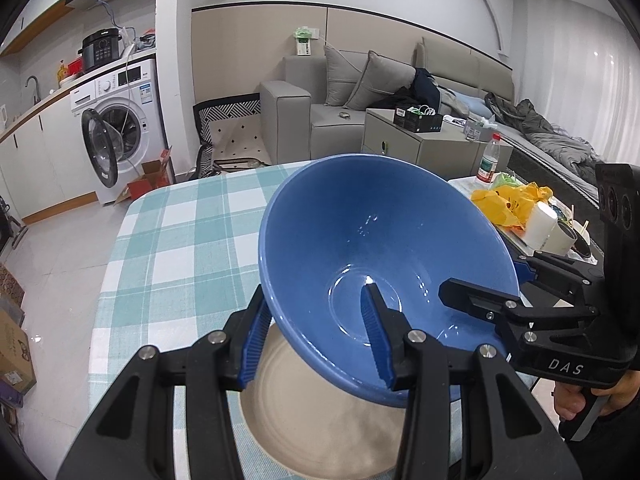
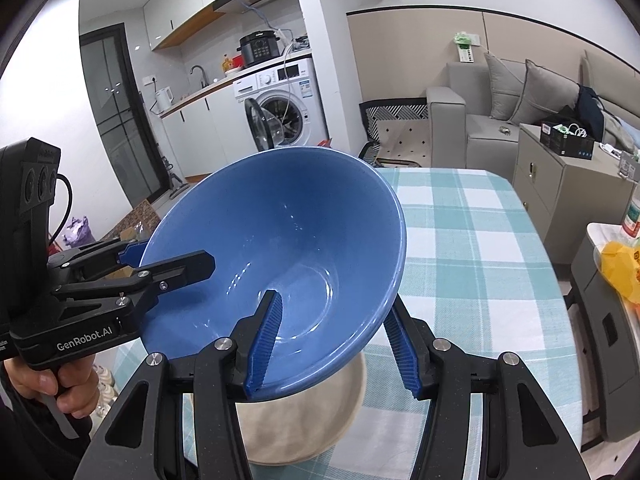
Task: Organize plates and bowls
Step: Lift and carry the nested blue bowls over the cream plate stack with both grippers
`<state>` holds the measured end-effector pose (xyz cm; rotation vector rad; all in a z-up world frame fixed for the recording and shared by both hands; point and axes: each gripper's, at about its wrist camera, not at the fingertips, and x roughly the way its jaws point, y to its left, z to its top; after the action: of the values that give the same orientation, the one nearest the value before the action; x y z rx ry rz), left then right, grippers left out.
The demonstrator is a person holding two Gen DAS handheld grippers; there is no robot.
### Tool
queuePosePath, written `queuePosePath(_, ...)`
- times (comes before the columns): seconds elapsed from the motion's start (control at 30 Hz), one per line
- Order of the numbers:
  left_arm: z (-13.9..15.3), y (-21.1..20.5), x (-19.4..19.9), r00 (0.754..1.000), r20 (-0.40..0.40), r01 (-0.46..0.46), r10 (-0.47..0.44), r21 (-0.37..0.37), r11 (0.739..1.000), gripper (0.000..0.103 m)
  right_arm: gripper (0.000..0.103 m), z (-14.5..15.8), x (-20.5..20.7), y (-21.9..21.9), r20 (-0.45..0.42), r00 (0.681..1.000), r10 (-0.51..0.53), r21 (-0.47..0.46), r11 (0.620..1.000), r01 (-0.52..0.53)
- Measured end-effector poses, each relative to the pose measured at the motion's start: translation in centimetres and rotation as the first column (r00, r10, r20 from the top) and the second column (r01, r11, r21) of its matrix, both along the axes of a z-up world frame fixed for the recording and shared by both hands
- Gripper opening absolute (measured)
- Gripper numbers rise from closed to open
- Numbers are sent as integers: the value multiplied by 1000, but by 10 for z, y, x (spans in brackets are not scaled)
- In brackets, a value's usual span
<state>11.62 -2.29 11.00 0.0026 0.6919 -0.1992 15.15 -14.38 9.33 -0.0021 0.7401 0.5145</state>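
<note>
both grippers had hold of the blue bowl [image 1: 372, 248] at once: the left gripper [image 1: 316, 336] had its jaws closed across the near rim, one ribbed pad inside the wall and one outside, and the right gripper [image 2: 332, 340] pinched the opposite part of the rim in the same way. the bowl hung tilted in the air, just above the beige plate [image 1: 320, 420], which lay flat on the checked surface [image 1: 180, 240].

the step in hand looked like setting the bowl down onto the plate. to do it well, the two grippers should probably level the bowl first, then lower together so that neither pinch twists the rim; its foot should land in the middle of the plate before either pair of jaws opens. letting go one side early could tip the bowl or make it slip on the glazed wall.

the bowl was empty, its inside glossy with only light reflections. the visible part of the plate was bare too. beyond the surface's edge a side tray [image 1: 516, 240] carried a yellow bag [image 1: 508, 200] and paper cups [image 1: 540, 228]; a plastic bottle [image 1: 489, 160] stood behind them.
</note>
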Motion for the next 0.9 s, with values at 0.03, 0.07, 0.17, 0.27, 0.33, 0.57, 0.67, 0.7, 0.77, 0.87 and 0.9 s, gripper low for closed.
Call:
queuePosePath(0.03, -1, 1, -2, 1000, -3, -6, 6, 0, 1000, 44, 53, -1, -1, 2, -4, 1000, 5, 1, 1000, -5)
queuePosePath(0.07, -3, 2, -3, 1000, -6, -10, 10, 0, 1000, 44, 53, -3, -2, 3, -6, 1000, 9, 2, 1000, -9)
queuePosePath(0.17, -7, 6, -7, 1000, -12, -22, 22, 5, 1000, 44, 53, -7, -3, 8, -14, 1000, 21, 1, 1000, -21)
queuePosePath(0.27, -11, 8, -12, 999, -19, -31, 31, 9, 999, 44, 53, -12, -5, 13, -23, 999, 33, -3, 999, -33)
queuePosePath(0.33, -15, 11, -14, 999, -27, -37, 37, 8, 999, 44, 53, -15, -6, 15, -29, 999, 42, -6, 999, -42)
queuePosePath(0.57, -28, 18, -20, 997, -53, -58, 58, 10, 998, 44, 53, -29, -8, 24, -56, 996, 64, -20, 998, -65)
queuePosePath(0.67, -34, 19, -22, 996, -63, -63, 64, 12, 998, 44, 53, -35, -8, 28, -69, 995, 70, -25, 997, -72)
queuePosePath(0.7, -36, 20, -23, 995, -68, -66, 66, 9, 998, 44, 53, -38, -9, 30, -74, 995, 73, -27, 997, -75)
queuePosePath(0.77, -40, 21, -23, 995, -76, -68, 69, 7, 998, 44, 53, -41, -9, 31, -78, 994, 76, -34, 996, -79)
queuePosePath(0.87, -46, 21, -23, 993, -89, -72, 73, 8, 997, 44, 53, -46, -10, 32, -90, 993, 77, -38, 996, -81)
queuePosePath(0.9, -48, 21, -23, 993, -93, -73, 74, 9, 997, 44, 53, -48, -10, 33, -93, 993, 77, -40, 996, -81)
